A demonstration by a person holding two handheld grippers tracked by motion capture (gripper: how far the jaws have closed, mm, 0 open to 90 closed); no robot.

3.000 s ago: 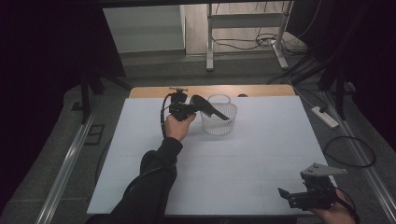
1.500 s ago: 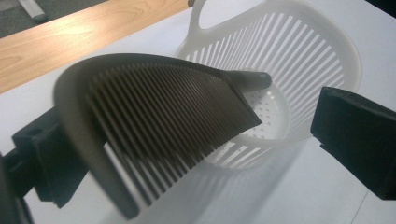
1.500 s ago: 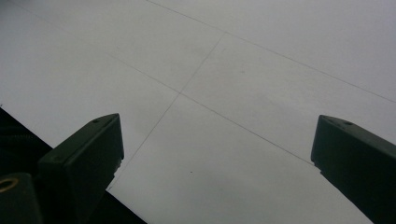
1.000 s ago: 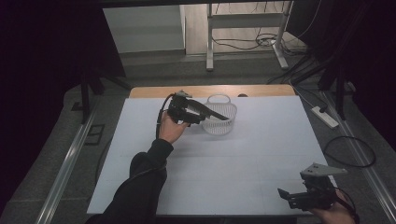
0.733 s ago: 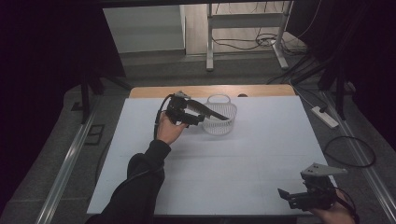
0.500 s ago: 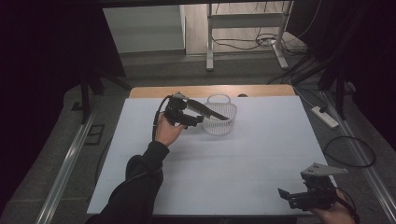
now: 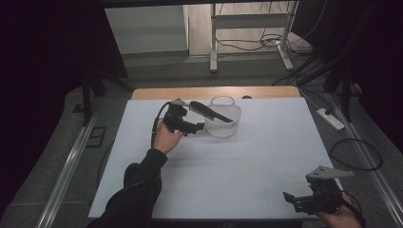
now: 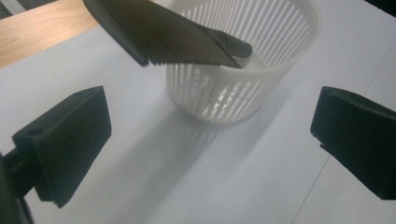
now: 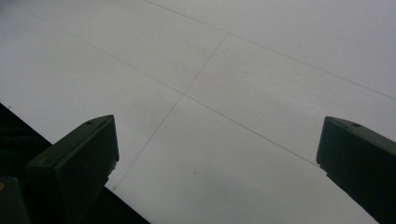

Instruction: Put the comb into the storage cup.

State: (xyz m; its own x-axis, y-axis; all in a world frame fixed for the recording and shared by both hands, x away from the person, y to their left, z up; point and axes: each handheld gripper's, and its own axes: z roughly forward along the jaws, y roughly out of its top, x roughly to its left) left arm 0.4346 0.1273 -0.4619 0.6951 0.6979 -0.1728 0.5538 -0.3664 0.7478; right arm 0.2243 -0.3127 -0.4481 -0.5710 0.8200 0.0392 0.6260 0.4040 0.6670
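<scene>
Table (image 7: 247,166) seen from the high view: left gripper (image 7: 198,127) just left of a white basket (image 7: 223,124), a black comb (image 7: 209,111) propped slanting across its rim. Right gripper (image 7: 290,198) low at the near right corner.

Left gripper view: jaws wide apart, holding nothing; comb (image 8: 168,35) leaning on basket (image 8: 243,84).

Right gripper view: jaws spread wide, empty, over bare table (image 9: 224,93).

A white rectangular tabletop (image 7: 237,166) with a bare wooden far edge stood on grey floor (image 7: 157,71); black curtains (image 7: 43,57) flanked it, a white metal frame (image 7: 247,28) behind.
</scene>
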